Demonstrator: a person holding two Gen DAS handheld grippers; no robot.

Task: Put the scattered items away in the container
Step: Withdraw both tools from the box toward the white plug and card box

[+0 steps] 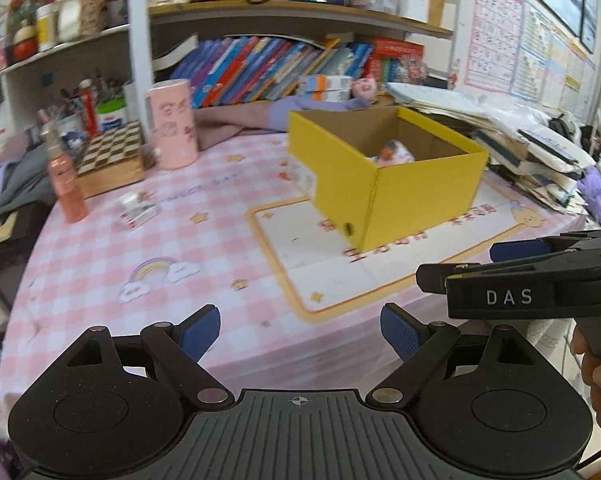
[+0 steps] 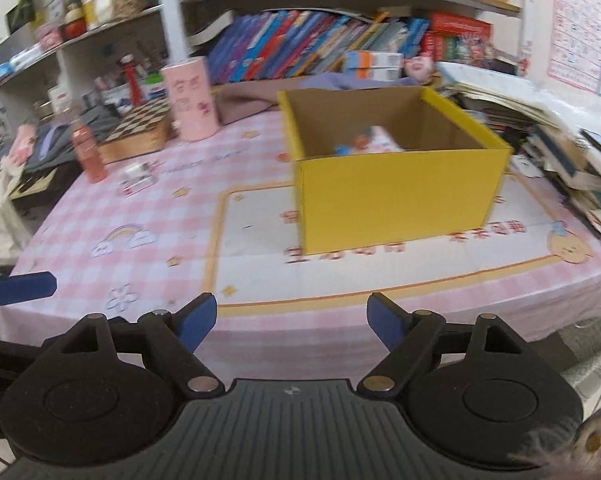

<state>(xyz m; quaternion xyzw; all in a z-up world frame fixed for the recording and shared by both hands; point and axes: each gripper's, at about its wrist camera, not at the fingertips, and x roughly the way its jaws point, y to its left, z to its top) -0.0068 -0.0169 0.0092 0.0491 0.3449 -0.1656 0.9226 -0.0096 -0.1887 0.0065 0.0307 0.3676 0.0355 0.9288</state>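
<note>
I held my left gripper [image 1: 300, 330] and my right gripper [image 2: 292, 320] side by side over the near edge of the table [image 1: 100, 248], both with jaws spread wide and nothing between them. The yellow box [image 1: 384, 184] stood open toward the table's far right, with one patterned item [image 2: 374, 142] already lying inside. What remained out, as far as I could judge, sat near the far-left corner: a small flat packet [image 1: 138, 209] and, just beside it, a pink bottle [image 1: 66, 184] standing upright. To do this well, I reckoned my left should go for the packet first, coming down low and square across its narrow width, keeping clear of the bottle so it did not topple.
</note>
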